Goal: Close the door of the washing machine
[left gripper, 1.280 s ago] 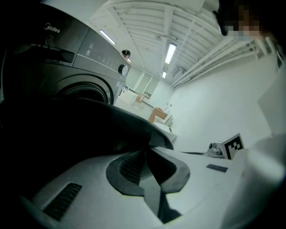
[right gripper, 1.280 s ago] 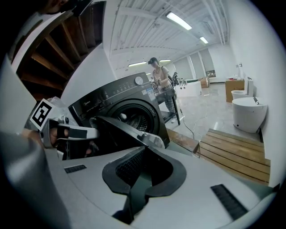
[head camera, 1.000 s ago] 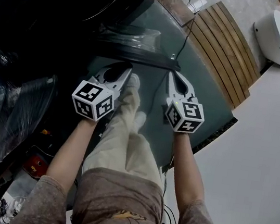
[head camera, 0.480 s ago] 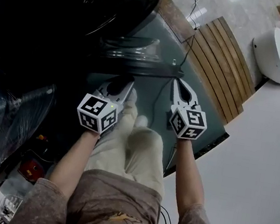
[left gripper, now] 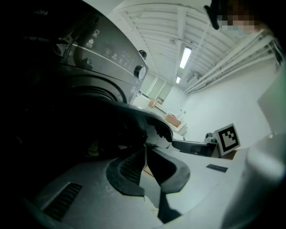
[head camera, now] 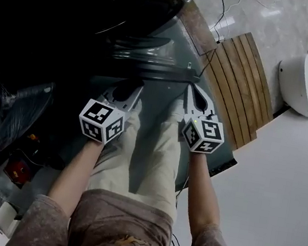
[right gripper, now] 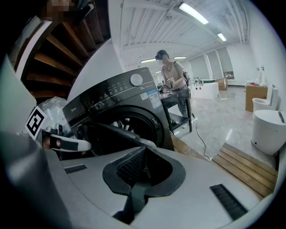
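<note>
Facing one washing machine (head camera: 63, 1), one door (head camera: 152, 61) open, left claw (head camera: 132, 82) and right claw (head camera: 192, 88) are pressed together.

Brown tee (head camera: 126, 225), beige trousers (head camera: 161, 149); grey left gripper (head camera: 132, 84) and right gripper (head camera: 192, 91).

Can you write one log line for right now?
washing machine door: open | left gripper: shut, empty | right gripper: shut, empty | both aimed at it
</note>
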A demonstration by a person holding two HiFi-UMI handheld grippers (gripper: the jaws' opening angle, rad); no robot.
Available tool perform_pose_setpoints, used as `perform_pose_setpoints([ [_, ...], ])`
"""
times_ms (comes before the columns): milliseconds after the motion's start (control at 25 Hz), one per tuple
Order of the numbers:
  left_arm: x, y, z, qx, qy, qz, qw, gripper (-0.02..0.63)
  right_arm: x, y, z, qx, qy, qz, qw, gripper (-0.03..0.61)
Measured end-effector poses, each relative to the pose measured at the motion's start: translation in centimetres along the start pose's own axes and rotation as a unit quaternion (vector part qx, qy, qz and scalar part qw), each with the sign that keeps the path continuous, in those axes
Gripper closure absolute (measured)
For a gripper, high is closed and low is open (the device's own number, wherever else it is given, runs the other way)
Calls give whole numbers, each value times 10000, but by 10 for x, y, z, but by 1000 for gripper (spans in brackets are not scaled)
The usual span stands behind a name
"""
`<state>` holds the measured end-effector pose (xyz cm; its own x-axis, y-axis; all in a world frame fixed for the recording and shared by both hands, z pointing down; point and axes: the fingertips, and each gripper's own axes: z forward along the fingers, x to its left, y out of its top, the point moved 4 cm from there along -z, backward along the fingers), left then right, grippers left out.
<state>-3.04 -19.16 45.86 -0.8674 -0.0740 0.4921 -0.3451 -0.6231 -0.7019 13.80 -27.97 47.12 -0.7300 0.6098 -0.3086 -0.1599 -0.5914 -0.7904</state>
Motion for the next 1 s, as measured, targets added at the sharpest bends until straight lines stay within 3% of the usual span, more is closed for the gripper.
perform_pose_setpoints([
  [320,5,14,6,-448,648,-461,9958,598,-8,21,25,429,563,-363,9968,572],
  [840,10,38,23,-833,1461,-733,9830,601,-19,52,65,741,1296,-669,9865,572],
  [1000,15,47,27,-942,1593,-844,9791,601,-18,65,77,729,1338,-724,9857,572],
])
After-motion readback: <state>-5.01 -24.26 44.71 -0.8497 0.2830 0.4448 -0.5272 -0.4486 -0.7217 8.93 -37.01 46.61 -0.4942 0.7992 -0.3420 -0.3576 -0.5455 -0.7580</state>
